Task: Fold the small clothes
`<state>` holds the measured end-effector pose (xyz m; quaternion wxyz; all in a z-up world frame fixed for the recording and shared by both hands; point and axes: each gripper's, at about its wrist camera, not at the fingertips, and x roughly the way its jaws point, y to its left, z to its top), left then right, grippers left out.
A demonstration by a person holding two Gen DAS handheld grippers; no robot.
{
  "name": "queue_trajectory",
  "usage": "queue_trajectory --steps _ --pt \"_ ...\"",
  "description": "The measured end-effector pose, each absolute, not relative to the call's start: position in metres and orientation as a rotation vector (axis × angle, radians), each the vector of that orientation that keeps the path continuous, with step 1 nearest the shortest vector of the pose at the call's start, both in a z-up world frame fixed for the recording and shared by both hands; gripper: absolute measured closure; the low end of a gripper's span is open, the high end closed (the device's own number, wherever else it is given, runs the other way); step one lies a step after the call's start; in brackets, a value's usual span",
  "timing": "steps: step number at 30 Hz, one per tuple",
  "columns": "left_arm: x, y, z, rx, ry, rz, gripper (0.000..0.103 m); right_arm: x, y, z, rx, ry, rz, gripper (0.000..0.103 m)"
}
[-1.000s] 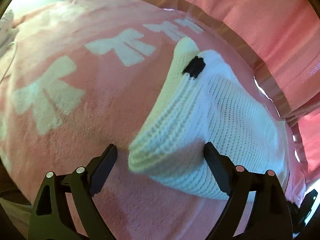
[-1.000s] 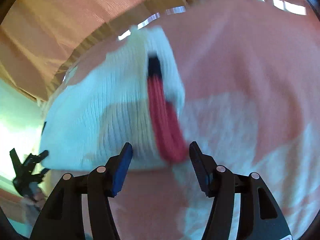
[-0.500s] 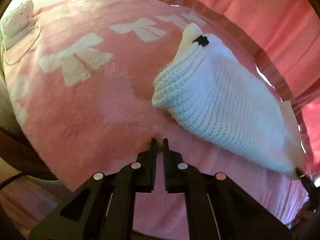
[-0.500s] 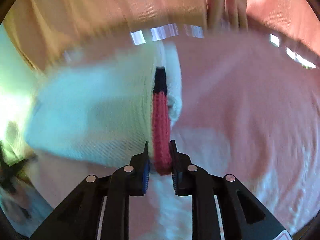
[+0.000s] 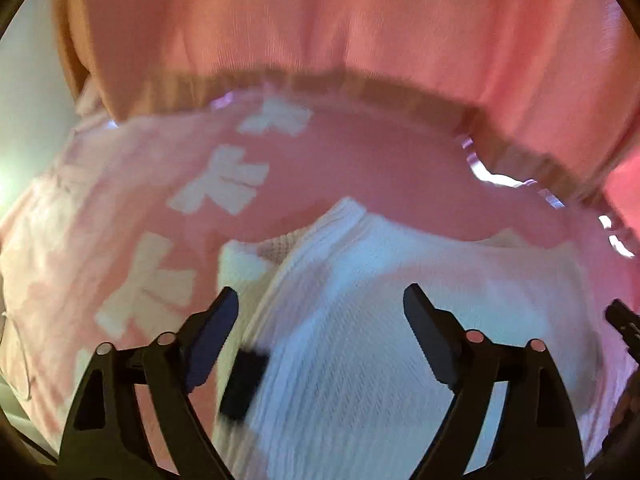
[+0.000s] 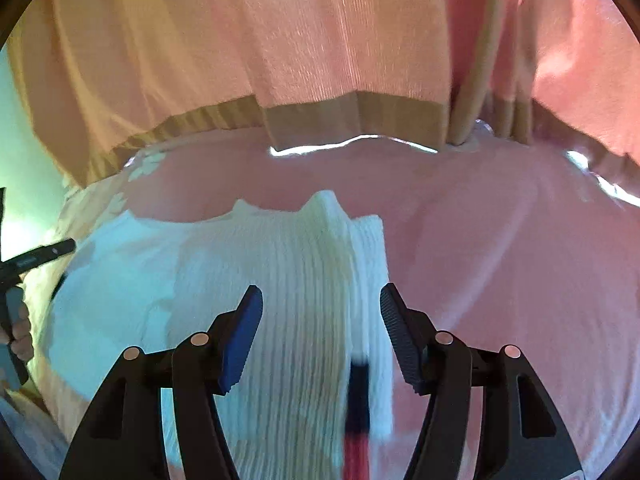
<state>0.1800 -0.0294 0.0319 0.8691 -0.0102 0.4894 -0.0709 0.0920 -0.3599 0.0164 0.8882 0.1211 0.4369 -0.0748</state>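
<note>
A white knitted garment [image 5: 360,360] lies on the pink blanket [image 5: 340,160], blurred by motion. My left gripper [image 5: 320,292] hovers over it, jaws opening and wide apart, pads clear of the knit. A black tab [image 5: 244,384] shows near its left finger. In the right wrist view the same garment [image 6: 280,300] fills the lower half. My right gripper [image 6: 320,290] is above its right edge, jaws opening, not pressing on anything. A black-and-red strip [image 6: 358,420] lies on the knit low between those fingers.
A pink curtain [image 5: 360,20] with a tan hem hangs just past the blanket's far edge, also the curtain [image 6: 320,40]. White bow shapes [image 5: 224,184] mark the blanket. The left gripper [image 6: 36,256] and a hand [image 6: 20,340] show at the right view's left edge.
Half a second ago both grippers were shut, the right one around the red strip. Now both stand open over the garment, which fills more of each view, and both cameras face the curtain.
</note>
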Motion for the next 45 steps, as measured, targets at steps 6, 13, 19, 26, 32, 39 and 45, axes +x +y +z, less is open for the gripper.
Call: queue_trajectory --steps 6,13,19,26,32,39,45 --pt "0.187 -0.001 -0.004 -0.170 1.106 -0.102 0.095 0.132 -0.358 -0.014 0.279 0.965 -0.113 0.093" --pt "0.172 0.011 -0.009 -0.122 1.075 -0.077 0.088 0.157 -0.339 -0.003 0.199 0.929 -0.119 0.081" --pt "0.129 0.034 0.022 -0.173 0.968 0.005 0.019 0.117 -0.365 0.001 0.255 0.983 -0.216 0.030" --pt "0.132 0.042 -0.027 -0.280 1.162 -0.049 0.009 0.100 -0.377 -0.035 0.394 1.079 -0.067 0.023" --pt "0.149 0.030 -0.019 -0.344 1.155 -0.202 0.075 0.102 -0.368 -0.030 0.547 0.986 0.004 0.077" --pt "0.150 0.002 0.047 -0.272 0.970 -0.391 0.081 0.040 -0.340 0.072 0.413 0.717 -0.044 0.081" --pt "0.167 -0.022 -0.015 -0.143 1.152 -0.252 0.074 0.036 -0.374 0.002 0.379 1.024 -0.284 0.071"
